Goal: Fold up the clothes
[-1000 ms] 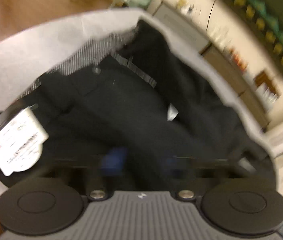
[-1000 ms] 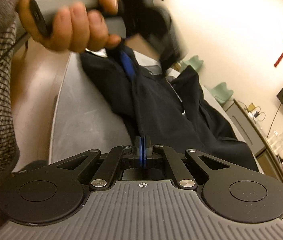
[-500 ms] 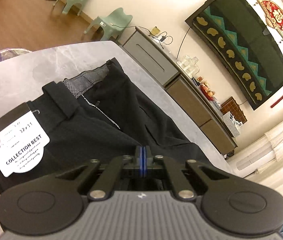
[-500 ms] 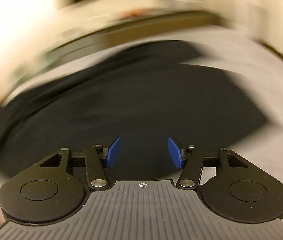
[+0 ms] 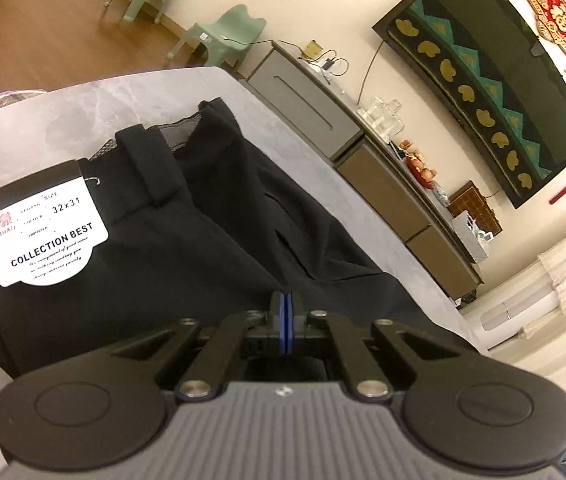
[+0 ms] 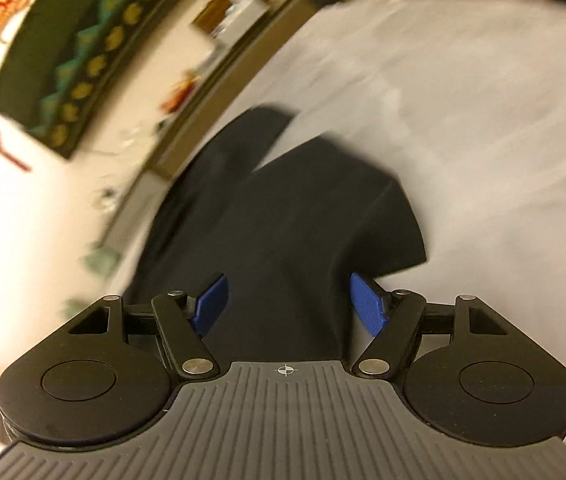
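Right gripper (image 6: 287, 304) has its jaws opening, the blue pads (image 6: 367, 304) standing apart with nothing pinched between them; dark cloth lies below and beyond them, not pressed by either pad. Its view is smeared, so fine edges of the cloth cannot be read. Left gripper (image 5: 286, 320) is closed, its blue pads pressed flat together above the black trousers (image 5: 187, 248); whether a thin layer of fabric is caught in them cannot be told. The trousers lie on the grey table (image 5: 63, 104), waistband end toward the far left with a white hang tag (image 5: 43, 236) resting on it, and the legs run toward the right gripper, where a hem end (image 6: 323, 216) shows against the pale tabletop. The step in hand looks like taking the leg end for a lengthwise fold. To do it well, the open jaws should settle over the hem corner and take both layers together, not just the upper one. The closed left gripper should steady the waistband side so the cloth does not drag. Lifting low and even should keep the crease straight and the tag from tucking under.
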{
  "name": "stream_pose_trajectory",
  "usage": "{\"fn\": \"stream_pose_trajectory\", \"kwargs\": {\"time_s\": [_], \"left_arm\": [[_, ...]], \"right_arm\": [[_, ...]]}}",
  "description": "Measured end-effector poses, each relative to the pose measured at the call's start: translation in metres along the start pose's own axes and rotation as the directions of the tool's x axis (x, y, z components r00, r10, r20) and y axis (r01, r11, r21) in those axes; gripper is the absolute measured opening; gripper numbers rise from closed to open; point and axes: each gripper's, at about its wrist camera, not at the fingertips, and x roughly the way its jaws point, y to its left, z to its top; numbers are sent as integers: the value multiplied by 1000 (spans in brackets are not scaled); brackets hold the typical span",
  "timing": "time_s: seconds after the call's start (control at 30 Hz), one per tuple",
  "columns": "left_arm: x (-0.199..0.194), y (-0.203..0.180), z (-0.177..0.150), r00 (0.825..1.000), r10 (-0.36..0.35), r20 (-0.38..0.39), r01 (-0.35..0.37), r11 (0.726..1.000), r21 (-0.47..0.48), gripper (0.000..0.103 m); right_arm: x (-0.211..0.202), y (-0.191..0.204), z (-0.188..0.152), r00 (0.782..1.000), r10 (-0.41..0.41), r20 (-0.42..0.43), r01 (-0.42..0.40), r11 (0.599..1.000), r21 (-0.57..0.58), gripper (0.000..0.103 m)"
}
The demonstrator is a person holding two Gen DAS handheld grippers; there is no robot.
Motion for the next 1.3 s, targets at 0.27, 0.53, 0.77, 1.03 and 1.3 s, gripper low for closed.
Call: {"fn": "stream_pose_trajectory", "kwargs": {"time_s": [0.27, 0.53, 0.77, 1.03, 1.3], "left_arm": [[48, -26, 41, 999, 16, 37, -17, 999, 42, 1], [-34, -45, 99, 925, -264, 272, 269, 963, 18, 1], [-44, 44, -3, 998, -48, -42, 48, 999, -2, 1], [-41, 68, -21, 984, 155, -83, -161, 985, -59, 8], [-90, 38, -18, 896, 372, 240, -377, 926, -30, 38]], "right_arm": [[70, 39, 22, 998, -63, -8, 61, 983, -173, 1], [12, 133, 107, 967, 108, 232, -40, 959, -281, 0], [-18, 90, 51, 992, -21, 121, 63, 932, -356, 0], [-7, 63, 14, 977, -192, 90, 212, 887, -411, 20], [-1, 121, -20, 936, -198, 291, 349, 630, -694, 21]]}}
